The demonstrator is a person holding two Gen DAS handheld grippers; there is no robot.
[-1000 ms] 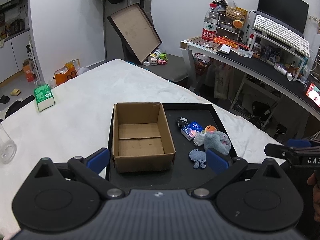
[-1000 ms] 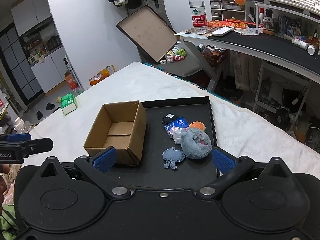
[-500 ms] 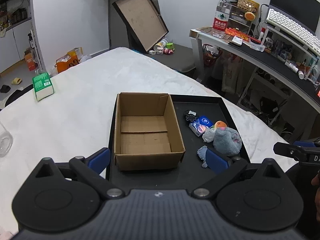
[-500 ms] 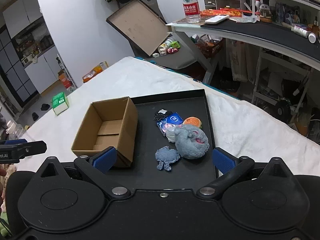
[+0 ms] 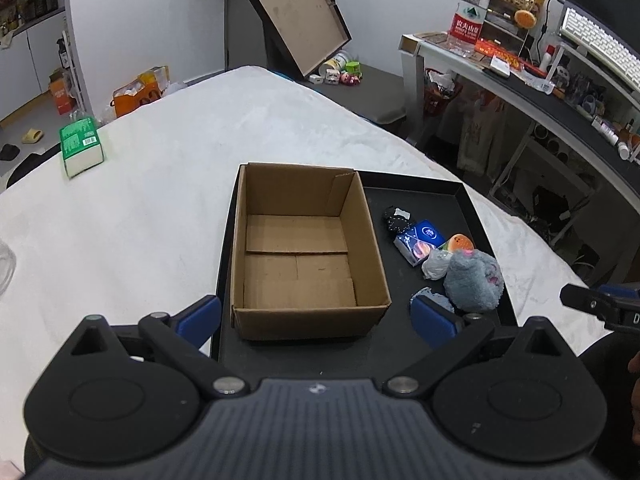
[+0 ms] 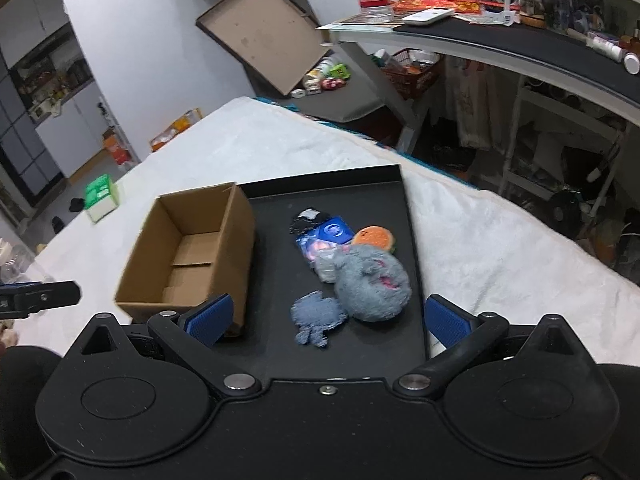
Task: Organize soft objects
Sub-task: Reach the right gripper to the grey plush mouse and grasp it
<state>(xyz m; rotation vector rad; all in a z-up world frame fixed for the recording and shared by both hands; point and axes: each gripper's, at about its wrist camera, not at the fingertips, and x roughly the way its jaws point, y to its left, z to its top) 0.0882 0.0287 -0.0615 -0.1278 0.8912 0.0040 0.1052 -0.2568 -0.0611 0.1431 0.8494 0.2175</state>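
Observation:
An empty open cardboard box stands on the left of a black tray. Right of it lie a grey plush ball, a flat blue-grey knitted piece, a blue packet, an orange soft toy, a small white bundle and a black item. My left gripper is open and empty before the box. My right gripper is open and empty, just short of the knitted piece and plush ball.
The tray sits on a white-covered table. A green carton stands at the far left. A clear glass is at the left edge. A cluttered desk and a propped brown board stand beyond.
Both grippers have moved forward and lower toward the tray. The right one has closed in on the plush ball and knitted piece. Both stay open; nothing on the tray moved.

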